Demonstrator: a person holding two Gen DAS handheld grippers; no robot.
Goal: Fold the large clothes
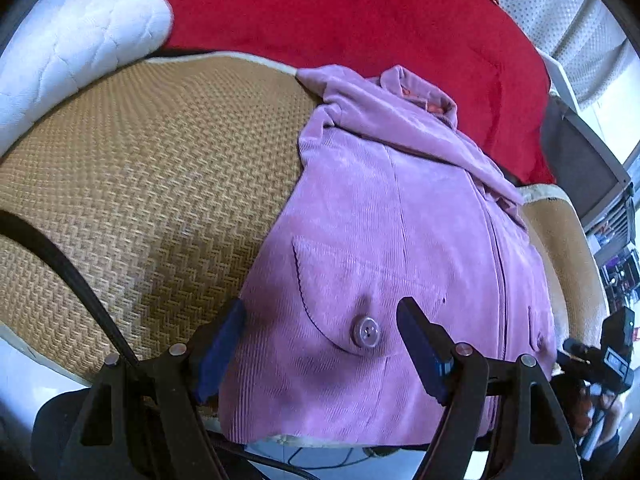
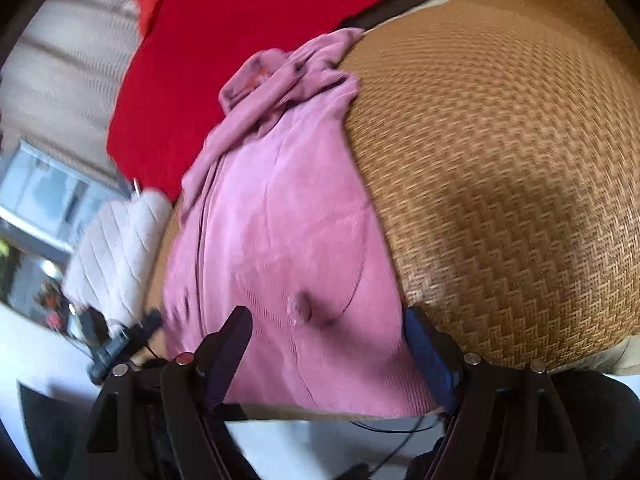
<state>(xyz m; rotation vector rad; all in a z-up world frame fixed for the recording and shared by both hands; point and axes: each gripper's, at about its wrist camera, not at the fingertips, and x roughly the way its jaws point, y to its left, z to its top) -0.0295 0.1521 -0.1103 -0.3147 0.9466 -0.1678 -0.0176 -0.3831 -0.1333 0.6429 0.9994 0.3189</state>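
Corduroy jacket (image 1: 392,216), ribbed pink, lies on herringbone-woven mat (image 1: 152,168); both grippers' jaws released above it.

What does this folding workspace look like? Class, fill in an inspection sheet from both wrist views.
Surface: woven mat, tan, herringbone weave.
Job's things: purple corduroy jacket lying flat, sides folded in, pocket button showing.
Clutter: red blanket; white quilted item.
Grippers: left claw and right claw open, nothing gripped.
Cables: black cable across the mat.
Surroundings: pale curtain.
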